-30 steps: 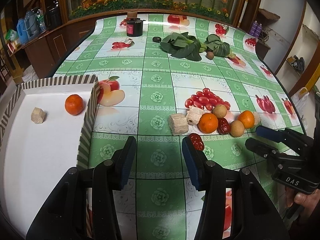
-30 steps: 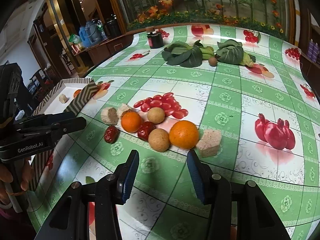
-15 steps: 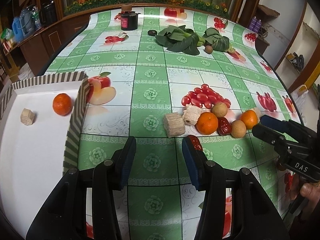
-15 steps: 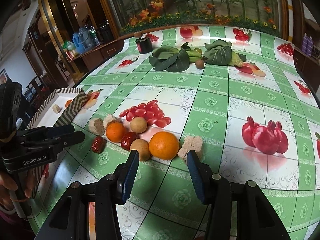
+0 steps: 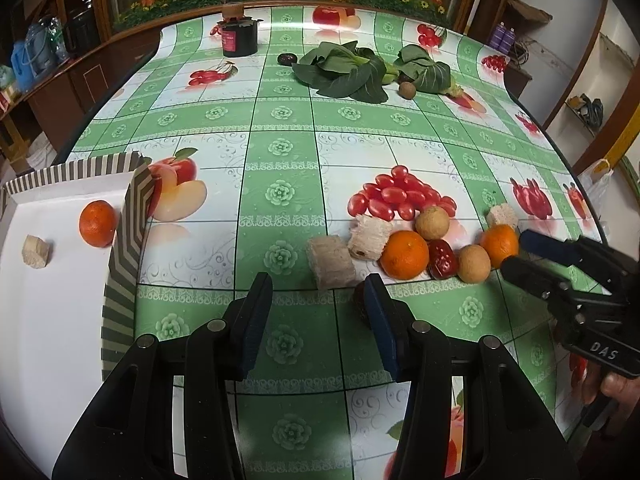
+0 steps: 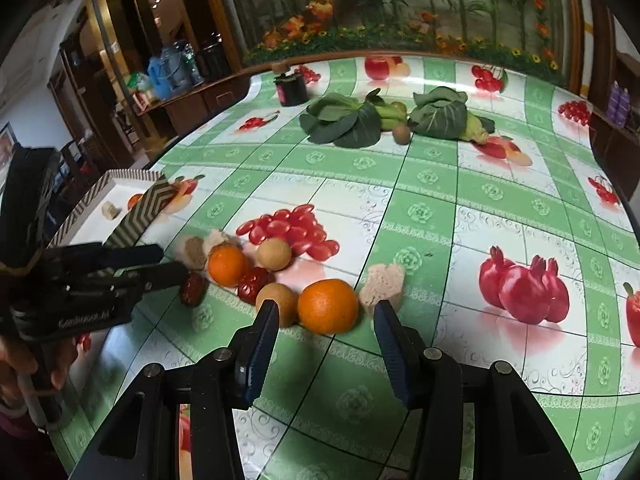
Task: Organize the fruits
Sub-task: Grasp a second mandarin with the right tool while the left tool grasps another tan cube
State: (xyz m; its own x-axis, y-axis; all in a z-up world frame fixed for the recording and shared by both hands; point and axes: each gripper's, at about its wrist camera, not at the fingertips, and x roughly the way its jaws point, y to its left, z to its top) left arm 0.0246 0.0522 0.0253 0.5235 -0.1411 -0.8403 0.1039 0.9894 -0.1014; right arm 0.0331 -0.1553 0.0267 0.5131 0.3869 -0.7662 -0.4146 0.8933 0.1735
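A pile of fruit and snack pieces lies on the green fruit-print tablecloth: two oranges (image 5: 404,255) (image 6: 328,306), two longans (image 5: 432,222), red dates (image 5: 442,264) and beige cake blocks (image 5: 331,262). My left gripper (image 5: 318,308) is open and holds nothing; the nearest beige block lies just past its tips, and a red date (image 6: 192,288) is half hidden behind its right finger. My right gripper (image 6: 326,316) is open, with the nearer orange just ahead of the gap between its fingers. At the left, the white tray (image 5: 124,248) holds an orange (image 5: 97,223) and a beige piece (image 5: 36,251).
Leafy greens (image 5: 344,72), a kiwi (image 5: 408,90) and a dark jar (image 5: 239,38) sit at the far end of the table. A beige piece (image 6: 382,282) lies right of the near orange. The table edge curves along the right. A hand (image 5: 616,388) holds the right gripper.
The left gripper has edged forward and right toward the pile, so the near red date is now partly behind its right finger. The right gripper has drawn slightly closer to the orange.
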